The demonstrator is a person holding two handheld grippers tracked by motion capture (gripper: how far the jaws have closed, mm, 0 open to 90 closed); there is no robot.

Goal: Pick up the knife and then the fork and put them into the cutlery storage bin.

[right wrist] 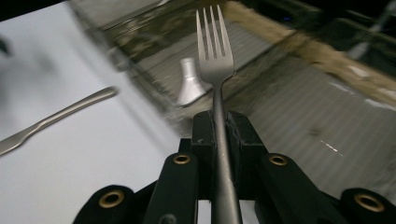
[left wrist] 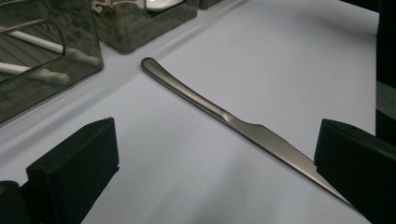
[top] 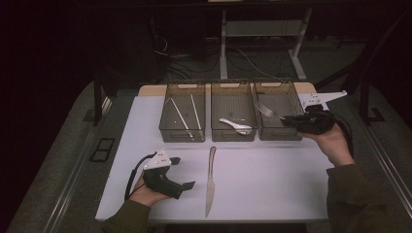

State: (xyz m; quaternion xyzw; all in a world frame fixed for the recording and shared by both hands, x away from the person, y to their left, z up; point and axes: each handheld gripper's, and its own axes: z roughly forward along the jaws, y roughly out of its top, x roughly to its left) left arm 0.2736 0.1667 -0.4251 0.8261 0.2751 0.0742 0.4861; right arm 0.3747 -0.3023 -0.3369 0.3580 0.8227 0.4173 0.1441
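A steel table knife (top: 210, 182) lies on the white mat, handle toward the bins. My left gripper (top: 182, 172) rests low on the mat just left of it, jaws wide open. In the left gripper view the knife (left wrist: 233, 123) runs across between the open jaws (left wrist: 219, 140), its blade tip by the right one, and neither pad touches it. My right gripper (top: 291, 119) is shut on the handle of a steel fork (top: 266, 110), held over the right-hand bin (top: 279, 136). In the right gripper view the fork (right wrist: 215, 51) stands straight out of the closed jaws (right wrist: 217, 122), tines away.
Three clear bins stand in a row at the mat's far edge. The left bin (top: 181, 137) holds chopsticks (top: 180, 115). The middle bin (top: 233, 137) holds a white spoon (top: 236, 126). Bare mat (top: 272, 184) spreads right of the knife.
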